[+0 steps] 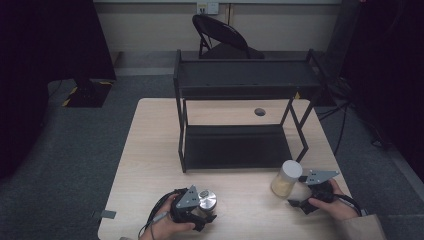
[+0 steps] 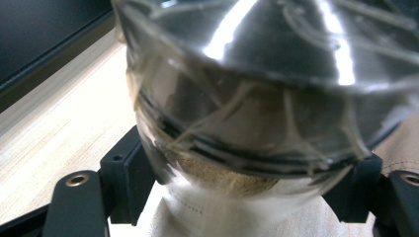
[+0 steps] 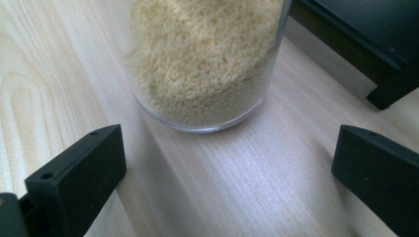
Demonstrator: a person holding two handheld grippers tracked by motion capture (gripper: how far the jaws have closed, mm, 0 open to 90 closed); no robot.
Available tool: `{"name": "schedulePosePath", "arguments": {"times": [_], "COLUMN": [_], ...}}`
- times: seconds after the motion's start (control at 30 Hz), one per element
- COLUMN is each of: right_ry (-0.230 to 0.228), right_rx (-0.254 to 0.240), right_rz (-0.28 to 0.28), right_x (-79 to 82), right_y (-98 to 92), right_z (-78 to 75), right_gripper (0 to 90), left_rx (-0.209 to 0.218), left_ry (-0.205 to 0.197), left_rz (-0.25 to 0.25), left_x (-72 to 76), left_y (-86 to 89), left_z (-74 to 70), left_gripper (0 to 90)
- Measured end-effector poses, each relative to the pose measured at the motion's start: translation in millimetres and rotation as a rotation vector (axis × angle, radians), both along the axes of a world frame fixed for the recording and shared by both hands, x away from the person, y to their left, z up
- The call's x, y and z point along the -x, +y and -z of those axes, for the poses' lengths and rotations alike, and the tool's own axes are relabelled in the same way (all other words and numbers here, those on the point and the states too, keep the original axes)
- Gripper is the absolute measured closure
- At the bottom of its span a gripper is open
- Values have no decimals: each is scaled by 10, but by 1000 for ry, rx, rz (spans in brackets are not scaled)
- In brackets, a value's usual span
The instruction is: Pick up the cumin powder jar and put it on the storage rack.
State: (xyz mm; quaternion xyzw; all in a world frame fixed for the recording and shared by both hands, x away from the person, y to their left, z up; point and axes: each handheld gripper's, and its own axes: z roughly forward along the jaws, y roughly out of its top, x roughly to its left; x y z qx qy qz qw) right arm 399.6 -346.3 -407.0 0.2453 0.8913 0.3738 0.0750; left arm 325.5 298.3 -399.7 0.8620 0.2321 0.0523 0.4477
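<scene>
My left gripper [image 1: 205, 207] is at the table's near left edge, shut on a small glass jar [image 1: 206, 199] with a shiny metal lid. In the left gripper view the jar [image 2: 257, 98] stands close up with brownish contents at its bottom, and both black jaws press on its sides [image 2: 247, 177]. At the near right, my right gripper [image 1: 297, 192] stands open beside a clear jar with a white lid [image 1: 286, 178]. In the right gripper view that jar [image 3: 207, 59] holds pale grains and stands on the wood just ahead of the open gripper [image 3: 227, 163], not between its jaws.
A black two-tier rack [image 1: 240, 75] stands across the middle and far part of the light wooden table [image 1: 150, 150], its lower shelf [image 1: 235, 147] bare. A round grommet [image 1: 259, 111] sits in the tabletop behind it. A folding chair [image 1: 220, 35] is beyond the table.
</scene>
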Motion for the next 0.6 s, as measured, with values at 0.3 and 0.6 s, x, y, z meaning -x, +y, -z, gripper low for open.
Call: {"name": "schedulePosePath", "arguments": {"times": [0.3,0.6], "right_ry": [0,-1], "right_rx": [0,-2], "right_rz": [0,3], "right_x": [0,-2], "right_y": [0,6], "right_z": [0,3], "right_gripper": [0,0], "left_rx": [-11,-16], "left_ry": [-10,-9], "left_rz": [-2,-4], "left_x": [9,15], "left_y": [-13,-30], "left_z": [-14,-30], "left_gripper": [292,296]}}
